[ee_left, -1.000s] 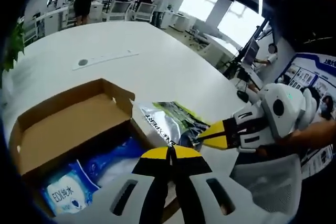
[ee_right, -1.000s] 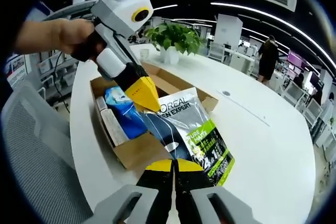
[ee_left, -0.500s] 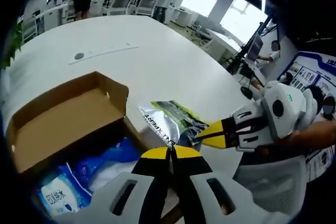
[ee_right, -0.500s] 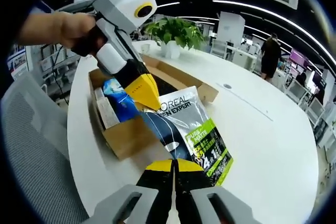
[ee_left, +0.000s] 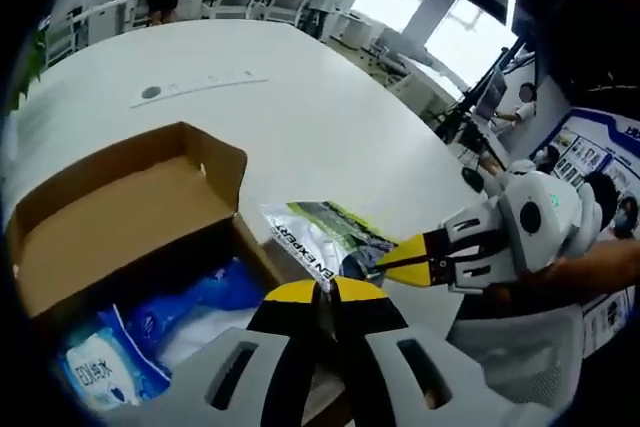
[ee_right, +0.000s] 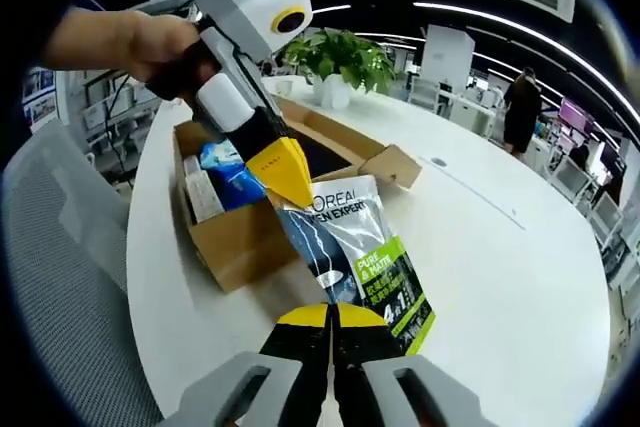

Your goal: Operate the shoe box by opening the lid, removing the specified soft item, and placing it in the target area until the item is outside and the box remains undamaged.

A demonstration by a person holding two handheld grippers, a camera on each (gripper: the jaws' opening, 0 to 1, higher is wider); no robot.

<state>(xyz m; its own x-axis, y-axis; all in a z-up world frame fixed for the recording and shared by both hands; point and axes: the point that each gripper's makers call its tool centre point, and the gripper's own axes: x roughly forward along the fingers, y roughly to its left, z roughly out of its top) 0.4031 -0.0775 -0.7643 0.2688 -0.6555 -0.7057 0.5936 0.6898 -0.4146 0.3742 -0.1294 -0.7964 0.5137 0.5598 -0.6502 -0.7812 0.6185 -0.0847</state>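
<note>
A silver, green and black soft pouch printed MEN EXPERT hangs just over the white table, beside the open cardboard shoe box. My right gripper is shut on the pouch's near end. My left gripper comes in from the upper left, shut on the pouch's far corner next to the box. In the left gripper view the pouch lies ahead of my left gripper, with the right gripper at its right edge. The box stands open, lid flap folded back.
A blue wipes pack and white items remain inside the box; the pack also shows behind the left gripper. A potted plant stands beyond the box. A grey mesh chair sits at the table's near edge. People and desks fill the background.
Both grippers have carried the pouch off the box's edge and out over the table. The box has stayed in place.
</note>
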